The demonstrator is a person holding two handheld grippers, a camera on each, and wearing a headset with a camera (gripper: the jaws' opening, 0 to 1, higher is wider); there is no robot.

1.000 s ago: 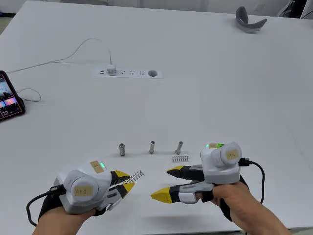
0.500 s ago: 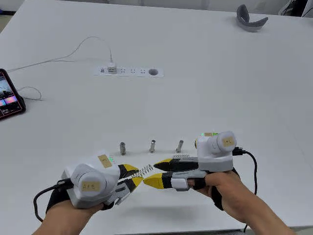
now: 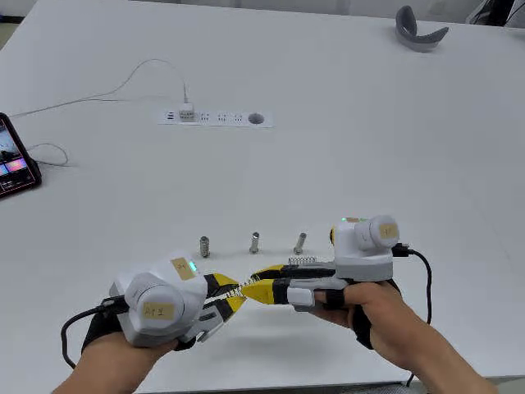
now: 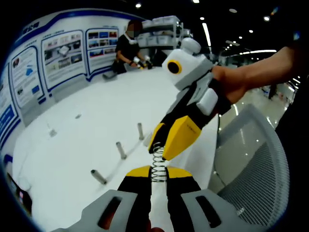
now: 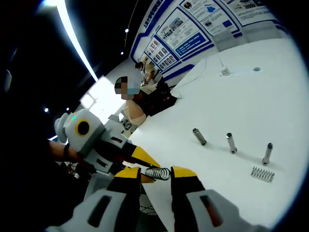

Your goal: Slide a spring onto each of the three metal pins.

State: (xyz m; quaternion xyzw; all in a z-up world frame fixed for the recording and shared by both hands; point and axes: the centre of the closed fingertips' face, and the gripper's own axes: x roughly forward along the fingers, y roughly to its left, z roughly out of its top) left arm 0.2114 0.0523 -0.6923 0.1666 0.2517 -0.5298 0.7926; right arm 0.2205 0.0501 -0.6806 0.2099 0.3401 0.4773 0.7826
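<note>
Spring (image 3: 239,287): held off the table (image 3: 369,148), bridging both grippers, on my near side of mid pin (image 3: 255,241).
L gripper (image 3: 228,294): jaws pressed together on the spring's near end. Its own view has the coil standing up from betw. the yellow tips.
R gripper (image 3: 253,281): jaws narrowed to a slim gap round the spring's free end. I can't tell whether they bite.
Head view adds: power strip (image 3: 215,120) w/ plug, phone (image 3: 15,160) at L edge. I read row order here: L pin (image 3: 204,246) already wears a coil, R pin (image 3: 300,242) bare.
R gripper view adds: loose spring (image 5: 262,174) flat on the table, just beside R pin.
L gripper view adds: R gripper's yellow jaw touching top of coil, person (image 4: 126,53) at far bench.
</note>
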